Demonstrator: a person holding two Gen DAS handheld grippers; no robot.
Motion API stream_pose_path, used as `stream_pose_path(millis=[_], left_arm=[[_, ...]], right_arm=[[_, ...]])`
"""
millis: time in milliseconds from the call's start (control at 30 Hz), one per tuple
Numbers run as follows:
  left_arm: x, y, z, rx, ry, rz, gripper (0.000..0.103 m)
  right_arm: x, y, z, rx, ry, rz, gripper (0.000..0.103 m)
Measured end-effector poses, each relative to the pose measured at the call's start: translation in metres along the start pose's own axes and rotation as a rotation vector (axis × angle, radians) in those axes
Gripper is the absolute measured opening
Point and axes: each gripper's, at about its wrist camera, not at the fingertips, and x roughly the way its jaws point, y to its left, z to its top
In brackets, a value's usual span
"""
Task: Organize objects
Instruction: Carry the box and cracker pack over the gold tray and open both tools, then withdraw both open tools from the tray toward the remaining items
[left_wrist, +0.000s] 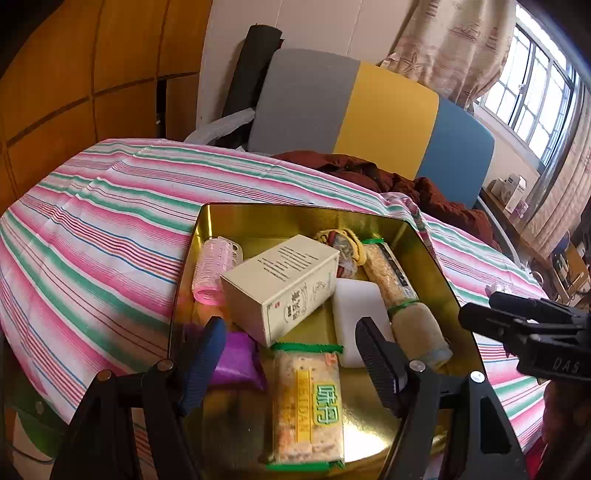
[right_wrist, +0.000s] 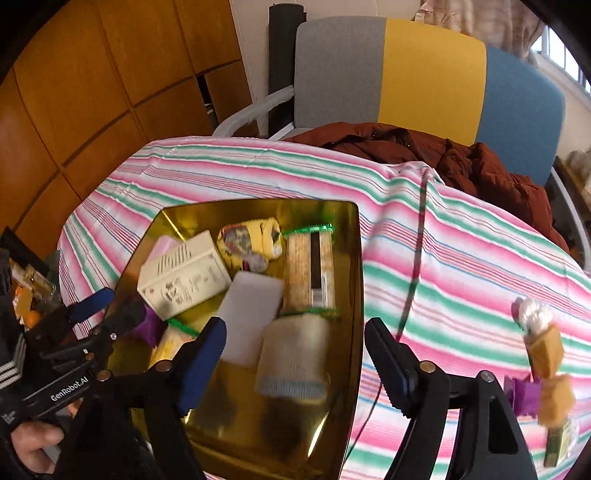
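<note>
Left claw (left_wrist: 291, 354) spread wide over gold tin (left_wrist: 369, 218) on striped worktop (left_wrist: 110, 206), gripping nothing. Right claw (right_wrist: 295, 354) open above tin's near edge. Snack packet (left_wrist: 308, 402), cream box (left_wrist: 280, 284), perhaps a rolled sock (right_wrist: 295, 358) inside.

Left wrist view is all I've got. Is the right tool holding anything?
Observer: No. The right tool is open and empty, poised over the gold tin at its right rim.
Operator: Anything left outside the tin?
Observer: Yes. A blurred cluster of small items lies on the striped cloth to the tin's right. One looks silver-wrapped, one purple.
Operator: Anything in the way there?
Observer: A thin dark cord runs down the cloth beside the tin.
</note>
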Motion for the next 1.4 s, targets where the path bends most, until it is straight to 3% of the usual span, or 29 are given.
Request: stream_pose_path(millis=[467,567,1033,1400], left_arm=[[-0.027,-0.019,-0.012,0.056,-0.032,0.003,0.074],[-0.032,-0.024,-0.015,0.077,-0.039,0.006,0.073],[-0.042,-0.046,-0.027,0.156,-0.042,0.004,0.073],[-0.037,-0.044,-0.033,0.124,-0.02,-0.015,0.074]], right_arm=[[-0.038,0.01,-0.04,0.0,-0.118,-0.108,0.092],[-0.047,0.015,-0.046,-0.016,-0.159,-0.137,0.101],[-0.058,0.008,-0.066,0.024,-0.192,-0.152,0.103],[-0.055,-0.001,-0.074,0.033,-0.186,-0.191,0.103]])
